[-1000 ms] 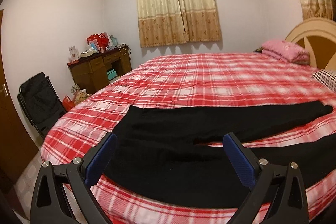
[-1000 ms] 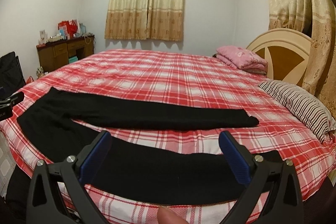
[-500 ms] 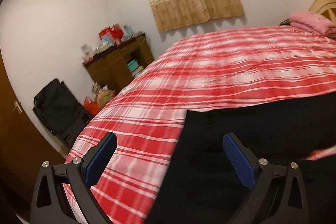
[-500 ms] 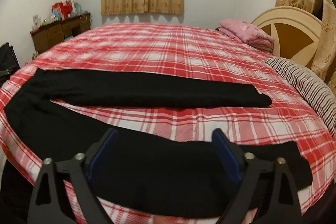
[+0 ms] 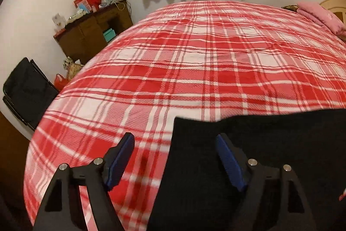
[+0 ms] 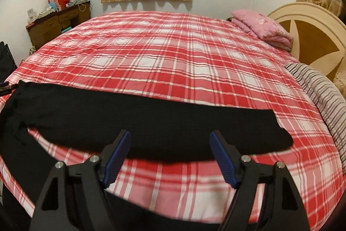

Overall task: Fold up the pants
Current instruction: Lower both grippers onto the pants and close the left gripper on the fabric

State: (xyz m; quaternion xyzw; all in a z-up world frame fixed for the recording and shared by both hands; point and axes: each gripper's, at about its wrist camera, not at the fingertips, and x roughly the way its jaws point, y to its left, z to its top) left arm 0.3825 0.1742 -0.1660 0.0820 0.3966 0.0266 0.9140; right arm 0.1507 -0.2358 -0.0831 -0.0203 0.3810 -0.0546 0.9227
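Note:
Black pants (image 6: pixel 134 122) lie spread flat on a red plaid bed (image 6: pixel 173 57), legs apart, waist at the left. In the left wrist view the waist end (image 5: pixel 248 155) fills the lower right. My left gripper (image 5: pixel 175 142) is open and empty, low over the waist's left corner, straddling its edge. My right gripper (image 6: pixel 169 140) is open and empty, just above the bed between the two legs, at the near edge of the far leg. The near leg (image 6: pixel 151 215) is mostly hidden under the gripper.
A pink folded blanket (image 6: pixel 261 25) and a striped pillow (image 6: pixel 320 88) lie at the bed's right by the headboard (image 6: pixel 307 21). A cluttered wooden desk (image 5: pixel 93 31) and a black folding chair (image 5: pixel 26 90) stand left of the bed.
Both grippers moved forward and down toward the pants. The left one swung to the waist's left corner; the right one passed over the near leg to the far leg. Both jaws narrowed slightly.

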